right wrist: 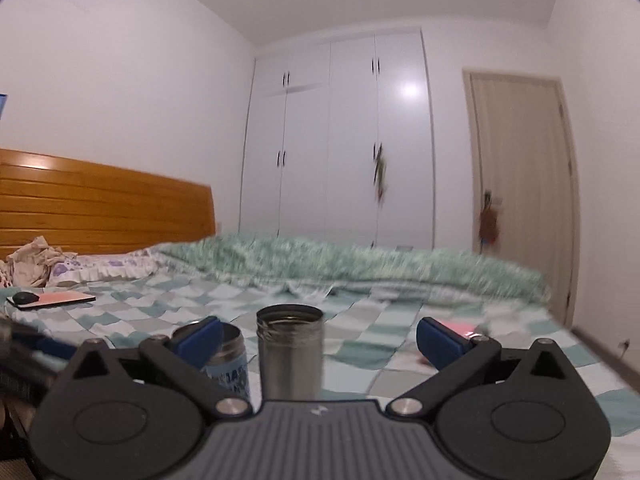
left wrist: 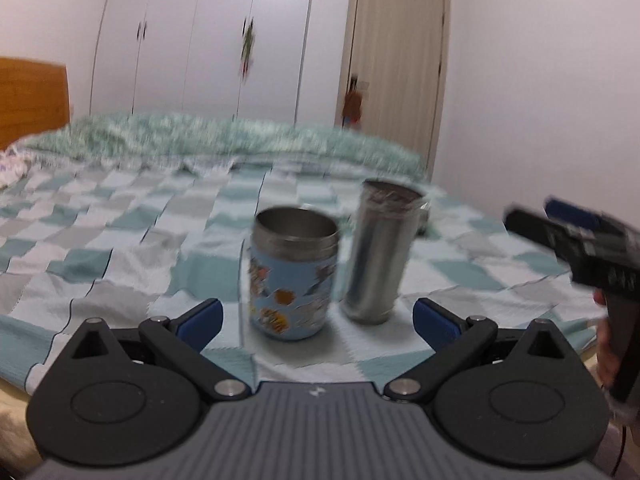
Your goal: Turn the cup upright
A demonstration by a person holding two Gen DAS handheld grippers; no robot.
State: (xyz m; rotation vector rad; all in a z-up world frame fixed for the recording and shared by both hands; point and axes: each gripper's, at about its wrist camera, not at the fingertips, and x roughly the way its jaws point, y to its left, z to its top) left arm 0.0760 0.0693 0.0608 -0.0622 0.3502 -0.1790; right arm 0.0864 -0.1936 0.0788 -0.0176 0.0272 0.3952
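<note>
With the blue cartoon cup and steel tumbler both mouth-up on the bedspread, flip looks done; left gripper and right gripper spread wide, empty. Next: back off.

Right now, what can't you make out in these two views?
- Blue cup: right wrist view, its left side hidden behind the right gripper finger.
- Steel cup: left wrist view, motion blur smears its rim.
- Pink item: right wrist view, partly behind a fingertip; cannot tell what it is.
</note>
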